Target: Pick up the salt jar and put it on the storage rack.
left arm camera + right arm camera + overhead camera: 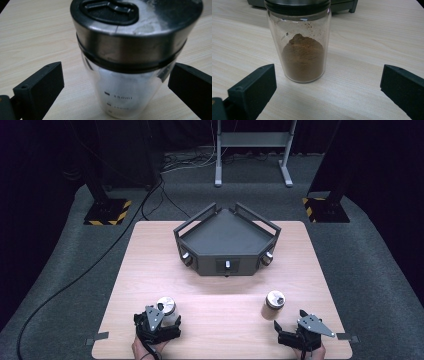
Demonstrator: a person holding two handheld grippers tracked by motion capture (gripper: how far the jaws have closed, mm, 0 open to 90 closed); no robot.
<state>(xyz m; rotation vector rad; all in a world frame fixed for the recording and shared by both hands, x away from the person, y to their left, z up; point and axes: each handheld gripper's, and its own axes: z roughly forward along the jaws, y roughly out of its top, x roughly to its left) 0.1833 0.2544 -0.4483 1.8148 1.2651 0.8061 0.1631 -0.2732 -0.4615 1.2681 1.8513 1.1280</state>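
Observation:
Two glass shaker jars with steel lids stand upright on the wooden table (220, 285). The jar of white powder (166, 310) (127, 62) is at the near left, and my left gripper (161, 320) (116, 87) is open with its jaws on either side of it, not touching. The jar of brown powder (274, 305) (302, 47) stands at the near right. My right gripper (292, 326) (328, 87) is open just short of it, the jar slightly ahead and to the left of the jaws.
A dark grey angular tray (226, 236) with raised rails and front knobs sits at the table's middle back. A metal stand (252, 150) and black cables (100, 260) lie on the grey floor beyond. Bare wood stretches between the jars and the tray.

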